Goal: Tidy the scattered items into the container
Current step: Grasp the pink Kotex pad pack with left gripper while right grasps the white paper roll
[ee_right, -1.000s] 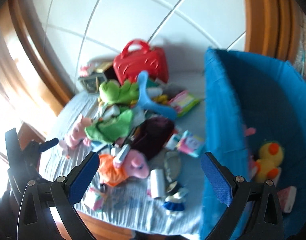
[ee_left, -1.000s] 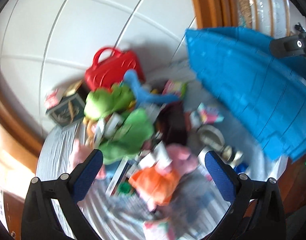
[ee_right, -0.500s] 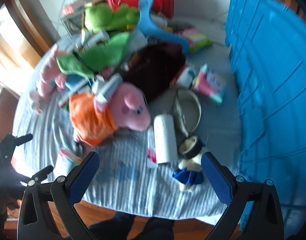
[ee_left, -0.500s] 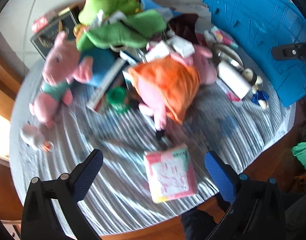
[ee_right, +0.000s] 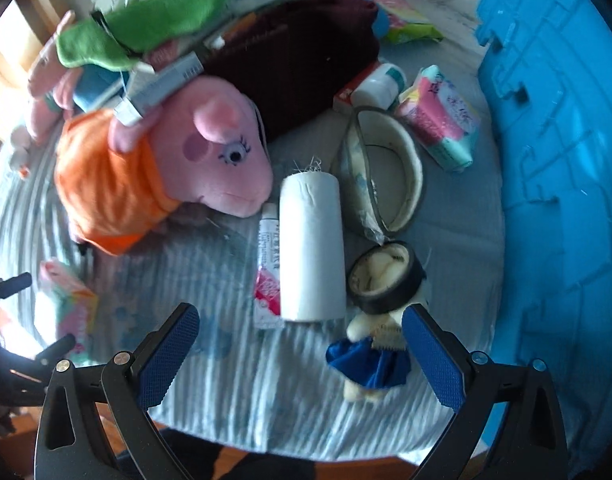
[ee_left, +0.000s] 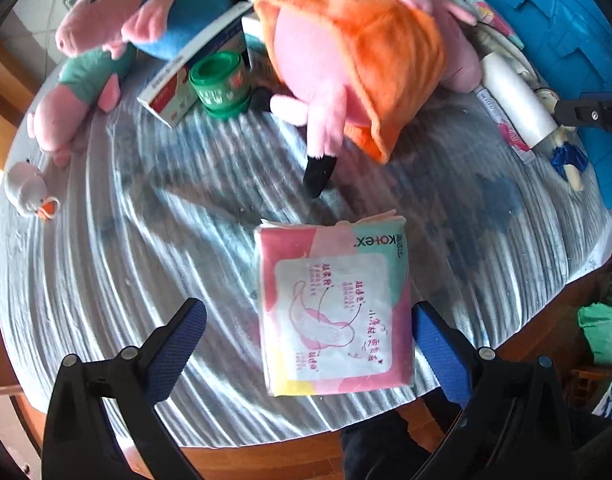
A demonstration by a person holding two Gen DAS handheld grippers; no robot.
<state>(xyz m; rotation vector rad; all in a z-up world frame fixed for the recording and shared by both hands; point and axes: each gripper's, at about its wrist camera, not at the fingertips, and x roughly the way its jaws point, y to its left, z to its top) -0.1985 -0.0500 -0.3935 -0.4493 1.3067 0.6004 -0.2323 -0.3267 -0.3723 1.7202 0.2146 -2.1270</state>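
My left gripper (ee_left: 306, 340): jaws spread, pink pad packet (ee_left: 333, 312) between them on striped bench cloth (ee_left: 146, 240). My right gripper (ee_right: 302, 348): jaws spread, empty, white roll (ee_right: 311, 248) just beyond. Blue container (ee_right: 565, 160) right; orange-dressed pig plush (ee_right: 162, 168) farther left.

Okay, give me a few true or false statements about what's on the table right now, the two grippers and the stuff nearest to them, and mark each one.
1. The left gripper is open with the pink pad packet between its fingers. True.
2. The right gripper is shut on the white roll. False: it is open and holds nothing.
3. The black tape ring lies right of the white roll. True.
4. The pig plush wears a green dress. False: the dress is orange.
5. The blue container stands at the left edge. False: it is on the right.
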